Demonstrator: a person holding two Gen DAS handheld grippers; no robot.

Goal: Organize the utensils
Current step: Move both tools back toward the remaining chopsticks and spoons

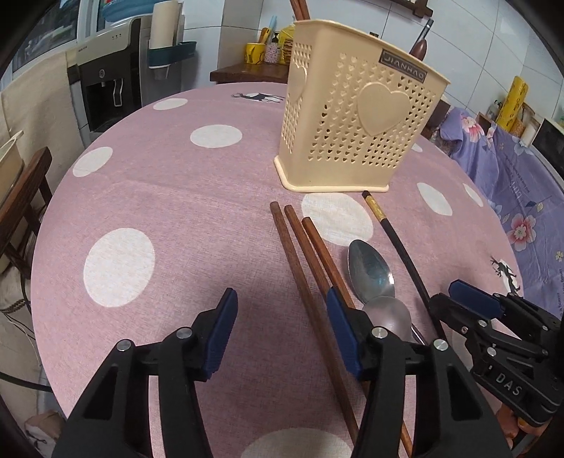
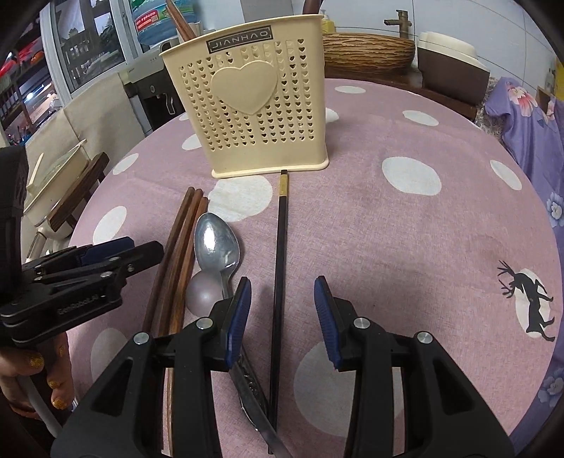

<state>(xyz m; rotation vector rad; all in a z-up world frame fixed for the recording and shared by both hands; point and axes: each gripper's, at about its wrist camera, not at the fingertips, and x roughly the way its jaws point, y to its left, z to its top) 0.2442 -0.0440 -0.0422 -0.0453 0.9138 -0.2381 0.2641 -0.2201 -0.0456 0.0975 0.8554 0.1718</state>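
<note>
r gripper [image 2: 282,313] half open round black chopstick [image 2: 281,246], not touching.

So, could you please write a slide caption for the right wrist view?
Open right gripper straddles a black chopstick beside spoons and brown chopsticks, before the cream utensil holder.

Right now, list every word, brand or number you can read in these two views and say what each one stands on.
"JIANHAO": plate near the rim of the cream perforated plastic utensil holder.
"DAS": side of the right gripper, seen from the left wrist.
"GenRobot.AI", faint: body of the left gripper, seen from the right wrist.
Red label on the blue water bottle: digits too blurred to read.
</note>
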